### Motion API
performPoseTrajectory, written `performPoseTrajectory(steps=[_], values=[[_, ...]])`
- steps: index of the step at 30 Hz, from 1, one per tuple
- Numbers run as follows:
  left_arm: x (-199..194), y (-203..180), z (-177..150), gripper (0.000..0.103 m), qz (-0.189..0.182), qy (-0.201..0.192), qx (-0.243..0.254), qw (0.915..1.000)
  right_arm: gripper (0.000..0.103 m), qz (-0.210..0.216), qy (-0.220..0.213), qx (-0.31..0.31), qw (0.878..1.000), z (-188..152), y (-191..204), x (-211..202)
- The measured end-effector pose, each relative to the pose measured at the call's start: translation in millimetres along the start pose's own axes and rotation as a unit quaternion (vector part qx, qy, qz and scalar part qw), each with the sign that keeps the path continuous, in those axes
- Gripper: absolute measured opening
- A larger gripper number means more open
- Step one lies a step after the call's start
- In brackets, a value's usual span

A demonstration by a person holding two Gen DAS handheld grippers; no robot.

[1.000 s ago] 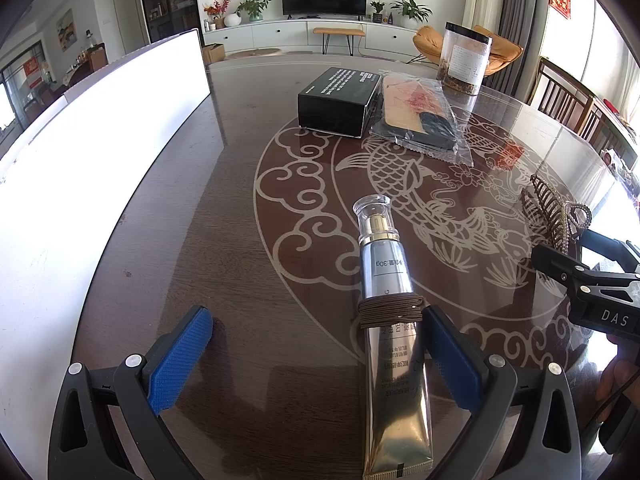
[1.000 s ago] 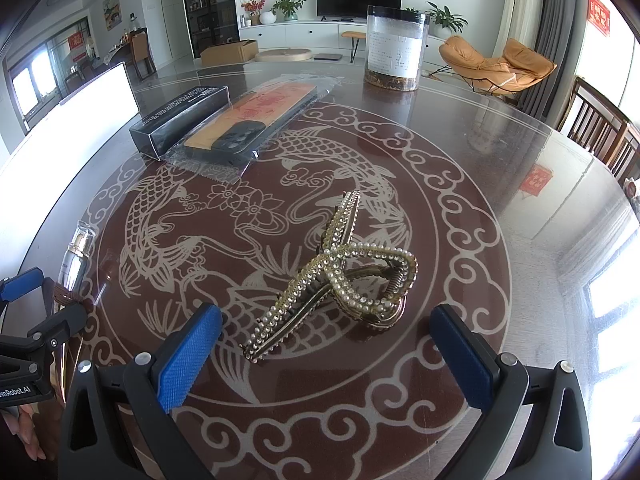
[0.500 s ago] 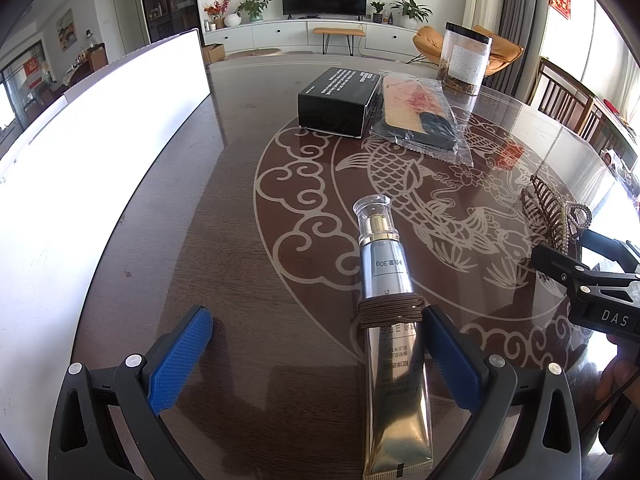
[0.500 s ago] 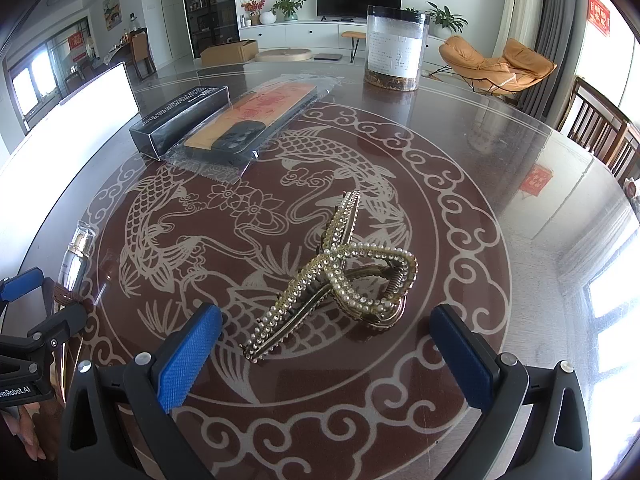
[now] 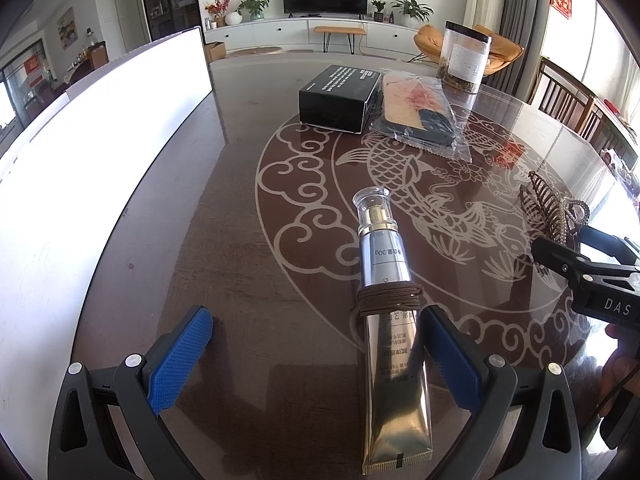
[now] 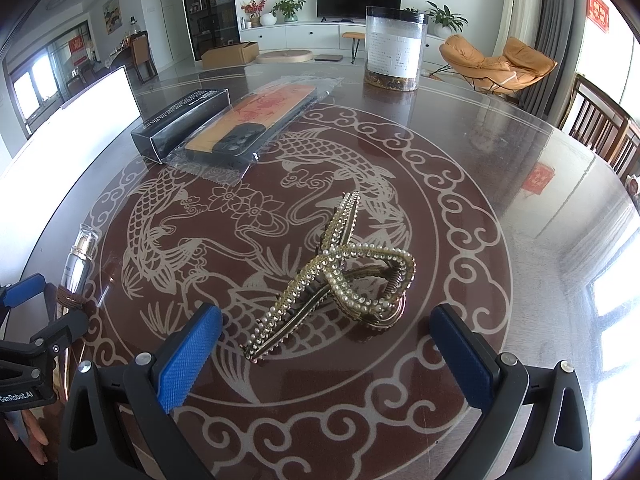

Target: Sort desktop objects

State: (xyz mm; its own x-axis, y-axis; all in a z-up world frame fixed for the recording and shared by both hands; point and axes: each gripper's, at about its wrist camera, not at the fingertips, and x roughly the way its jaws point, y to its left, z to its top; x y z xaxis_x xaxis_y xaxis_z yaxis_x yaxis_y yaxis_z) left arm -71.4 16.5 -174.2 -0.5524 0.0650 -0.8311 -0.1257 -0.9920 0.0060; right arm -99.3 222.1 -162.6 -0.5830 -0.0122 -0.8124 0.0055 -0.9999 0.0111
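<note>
Table [image 5: 168,240]: a big, dark, shiny table with pale fish and curly cloud drawings in a big ring. Everything sits on it.
White board [image 5: 80,168]: a long bright white slab along the left side of the table.
Jar [image 6: 395,54]: a tall clear jar with a black lid and a white label. It stands up straight at the far side of the table. Brown bits fill the bottom of it.
Black box [image 5: 340,98]: a flat black box with small white writing. It lies at the far side, just beside the phone case.
Phone case [image 6: 250,122]: an orange and black case inside a clear plastic bag. It lies flat with one long side against the black box.
Left gripper [image 5: 316,352]: its two blue pads are spread wide apart, low over the table. The right pad is just beside the tube. I cannot tell if it touches.
Right gripper [image 6: 328,348]: its two blue pads are spread wide apart too. The hair clip lies just past the tips, and nothing is pinched.
Tube [image 5: 390,312]: a shiny silver and gold tube with a clear cap. It lies flat, with the cap pointing away from the left gripper.
Hair clip [image 6: 340,276]: a gold claw clip with rows of little pearls. It rests on the fish drawing near the middle of the table.
Hair tie [image 5: 390,298]: a thin brown band wound round the middle of the tube.
</note>
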Motion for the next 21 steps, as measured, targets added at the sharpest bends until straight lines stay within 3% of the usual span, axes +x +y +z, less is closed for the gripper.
performPoseTrajectory(steps=[5, 7, 8, 9, 10, 14, 17, 21], values=[[1.9, 2.5, 6.7, 0.103, -0.018, 0.036, 0.030, 0.9987, 0.103, 0.011, 0.017, 0.013, 1.000, 10.4, -2.6, 3.4], [-3.4, 9.4, 6.3, 0.081, -0.015, 0.021, 0.025, 0.9993, 0.102, 0.015, 0.014, 0.031, 0.999, 14.9, -6.2, 4.5], [-7.6, 14.1, 6.0, 0.055, -0.013, 0.012, 0.018, 0.9997, 0.098, 0.013, 0.009, 0.039, 0.999, 15.7, -8.2, 4.2], [-10.4, 19.2, 6.7, 0.029, -0.011, 0.010, 0.012, 0.9998, 0.082, 0.002, 0.002, 0.042, 0.999, 15.6, -9.2, 2.3], [-11.5, 24.4, 7.2, 0.028, -0.016, 0.014, 0.005, 0.9998, 0.063, -0.007, -0.005, 0.039, 0.999, 15.1, -9.5, 0.5], [-13.4, 30.4, 3.9, 0.027, -0.063, 0.016, -0.019, 0.9977, 0.061, 0.015, -0.016, 0.022, 1.000, 1.6, -5.4, -14.4], [-14.4, 7.0, 0.5, 0.027, -0.061, 0.022, 0.042, 0.9970, 0.054, 0.044, -0.031, -0.022, 0.998, -24.8, 9.8, -40.3], [-15.2, -10.6, -1.3, 0.028, -0.047, 0.017, 0.077, 0.9958, 0.057, 0.032, -0.034, -0.027, 0.999, -57.0, 7.6, -60.2]])
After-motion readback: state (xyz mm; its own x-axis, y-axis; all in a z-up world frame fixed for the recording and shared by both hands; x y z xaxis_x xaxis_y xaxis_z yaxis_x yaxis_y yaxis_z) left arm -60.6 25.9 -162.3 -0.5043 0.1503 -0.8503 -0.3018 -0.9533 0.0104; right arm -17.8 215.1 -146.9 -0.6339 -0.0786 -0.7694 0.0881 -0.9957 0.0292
